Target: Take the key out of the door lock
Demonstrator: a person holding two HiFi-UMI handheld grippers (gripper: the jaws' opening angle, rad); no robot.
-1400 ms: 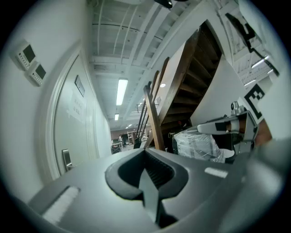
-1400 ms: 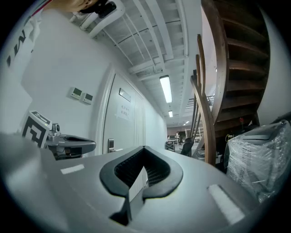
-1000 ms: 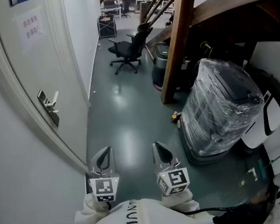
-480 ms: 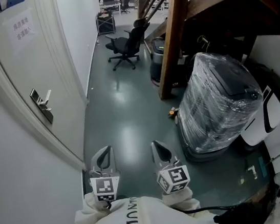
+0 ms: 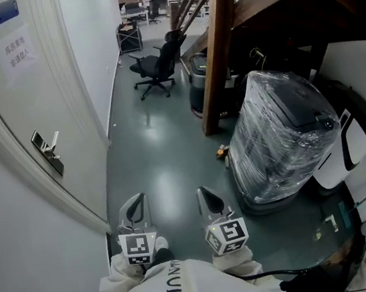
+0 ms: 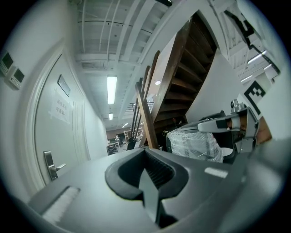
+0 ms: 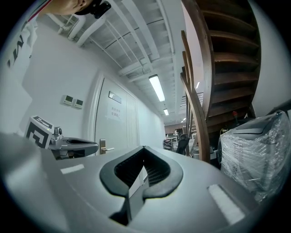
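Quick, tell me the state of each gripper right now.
Left gripper: shut, jaws together, nothing held.
Right gripper: shut, jaws together, nothing held.

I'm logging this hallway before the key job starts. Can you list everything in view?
White hinged door: one, white, left wall.
Silver lever handle plate: one, silver, on the door.
White paper notice: one, white, upper door.
Black swivel office chair: one, black, far down the corridor.
Brown wooden stair post: one, brown, centre.
Plastic-wrapped dark machine: one, dark under clear film, right.
Left tongs: one, grey, bottom, shut, empty.
Right tongs: one, grey, bottom, shut, empty.
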